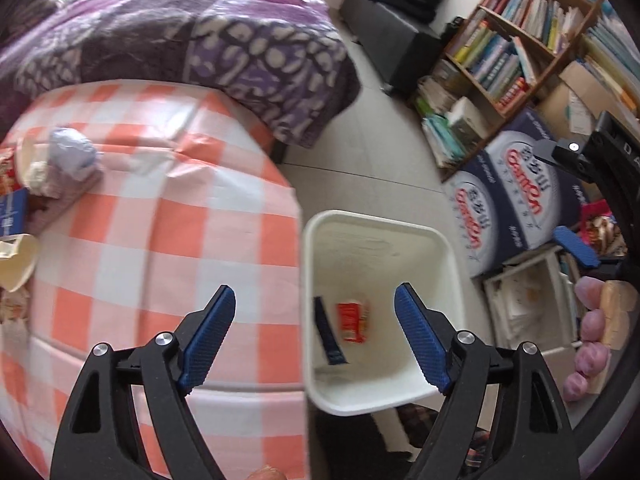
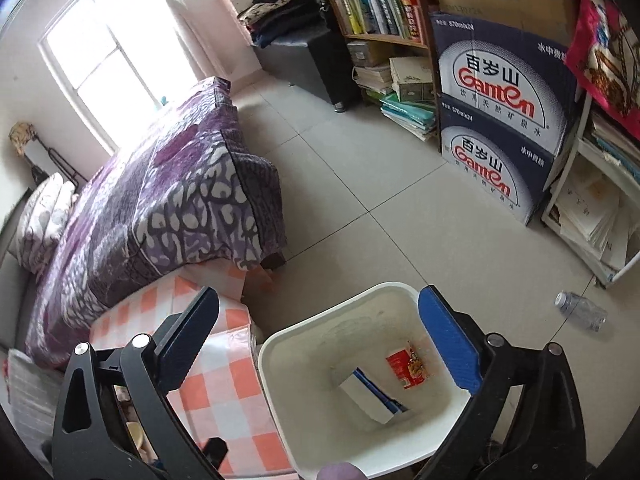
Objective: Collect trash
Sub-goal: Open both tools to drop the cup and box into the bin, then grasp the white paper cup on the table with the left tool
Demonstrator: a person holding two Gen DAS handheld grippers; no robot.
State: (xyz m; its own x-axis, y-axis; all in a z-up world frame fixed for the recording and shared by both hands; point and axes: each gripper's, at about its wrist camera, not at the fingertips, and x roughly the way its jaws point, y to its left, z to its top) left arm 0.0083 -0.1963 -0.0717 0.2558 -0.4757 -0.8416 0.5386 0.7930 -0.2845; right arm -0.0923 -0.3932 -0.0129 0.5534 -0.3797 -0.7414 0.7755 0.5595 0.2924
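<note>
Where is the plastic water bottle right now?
In the right wrist view, the plastic water bottle lies on the tiled floor at far right, beyond the white bin, near the white shelf.

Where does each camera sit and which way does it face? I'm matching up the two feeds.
Left wrist: on the left gripper, looking down past open jaws at the checked table and white bin; the right gripper and gloved fingers show at the right edge.
Right wrist: on the right gripper, above the bin, facing the bed and bookshelf; only its own open jaws show.
Shared: bin with red wrapper, table, bed, Ganten boxes, bookshelf.
</note>
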